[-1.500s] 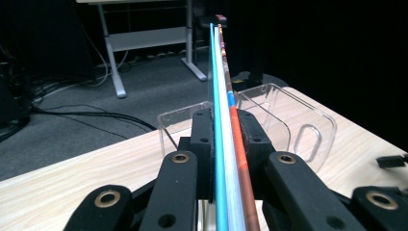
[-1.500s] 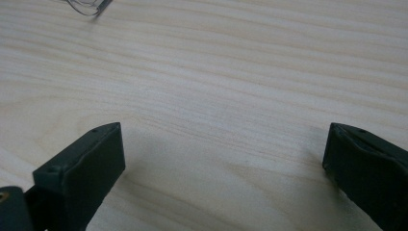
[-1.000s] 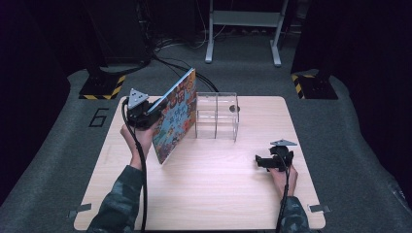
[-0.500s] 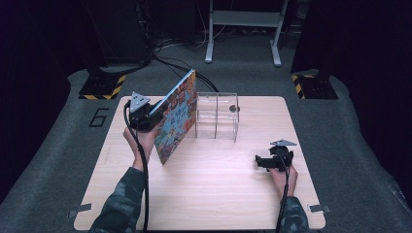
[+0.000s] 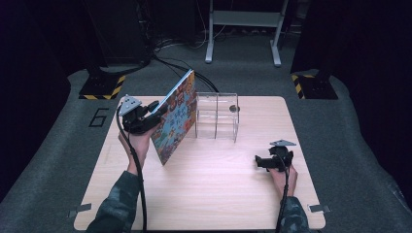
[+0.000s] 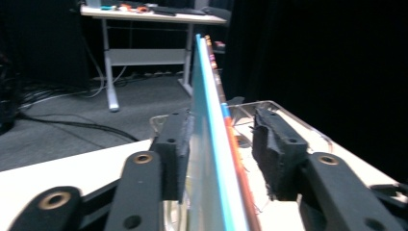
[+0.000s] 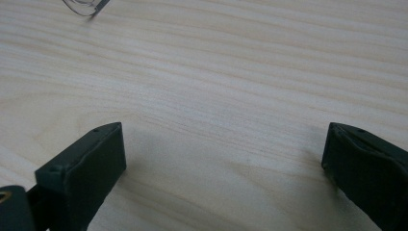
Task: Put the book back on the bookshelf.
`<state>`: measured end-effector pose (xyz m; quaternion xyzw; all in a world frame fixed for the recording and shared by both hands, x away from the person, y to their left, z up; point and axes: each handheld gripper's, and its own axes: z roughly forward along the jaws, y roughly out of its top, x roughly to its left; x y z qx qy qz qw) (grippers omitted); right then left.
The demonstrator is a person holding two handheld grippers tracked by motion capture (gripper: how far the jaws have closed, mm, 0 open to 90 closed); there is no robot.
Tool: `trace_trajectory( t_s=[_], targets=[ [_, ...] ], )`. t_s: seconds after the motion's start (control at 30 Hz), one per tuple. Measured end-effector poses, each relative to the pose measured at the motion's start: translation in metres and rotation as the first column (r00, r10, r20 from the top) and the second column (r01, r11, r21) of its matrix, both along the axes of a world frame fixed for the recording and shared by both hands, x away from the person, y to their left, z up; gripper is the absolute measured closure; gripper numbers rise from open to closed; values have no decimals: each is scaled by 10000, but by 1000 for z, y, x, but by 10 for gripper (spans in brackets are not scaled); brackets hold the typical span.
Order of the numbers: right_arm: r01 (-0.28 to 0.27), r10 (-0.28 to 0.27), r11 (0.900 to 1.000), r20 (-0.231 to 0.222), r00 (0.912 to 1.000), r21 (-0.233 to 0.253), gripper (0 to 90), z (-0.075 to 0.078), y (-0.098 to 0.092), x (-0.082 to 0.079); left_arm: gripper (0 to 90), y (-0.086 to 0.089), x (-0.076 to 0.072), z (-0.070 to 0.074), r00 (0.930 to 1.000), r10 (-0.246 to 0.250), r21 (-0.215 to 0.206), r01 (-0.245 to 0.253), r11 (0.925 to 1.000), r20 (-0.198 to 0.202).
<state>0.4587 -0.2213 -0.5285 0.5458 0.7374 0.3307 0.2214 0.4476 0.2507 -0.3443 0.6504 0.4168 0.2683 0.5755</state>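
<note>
The left gripper [image 5: 148,115] holds a colourful book [image 5: 176,116] tilted in the air above the wooden surface [image 5: 218,184], just left of a clear plastic rack [image 5: 216,116]. Its jaws sit on either side of the thin book, the left one against the cover and the right one with a small gap. Over at the right, the other gripper [image 5: 262,162] rests low on the surface, jaws spread wide around nothing.

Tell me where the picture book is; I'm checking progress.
In the high view, the picture book stands tilted at table-left, clamped by the left hand-held gripper, beside the clear rack.
</note>
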Motion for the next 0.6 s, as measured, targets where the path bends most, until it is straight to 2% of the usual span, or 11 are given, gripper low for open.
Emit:
trace_trajectory(
  t_s=[0.13, 0.27, 0.33, 0.53, 0.6],
  targets=[
    [-23, 23, 10000, 6, 10000, -3, 9, 0, 0, 0, 448, 5, -9, 4, 9998, -190, 189, 189, 9996, 53],
    [-24, 24, 10000, 21, 10000, -47, 10, 0, 0, 0, 336, 9, -20, 6, 9994, -318, 603, 311, 9977, 113],
    [-21, 21, 10000, -5, 10000, -57, 10, 0, 0, 0, 316, 11, -27, 6, 9990, -376, 847, 353, 9958, 248],
    [-9, 9, 10000, -19, 10000, -70, 9, 0, 1, 0, 183, 19, -45, 0, 9988, -487, 1523, 497, 9871, -103],
    [10, -11, 10000, -33, 10000, -58, 9, 0, 1, 0, 150, 21, -51, -4, 9984, -499, 1891, 538, 9805, -254]
  ],
)
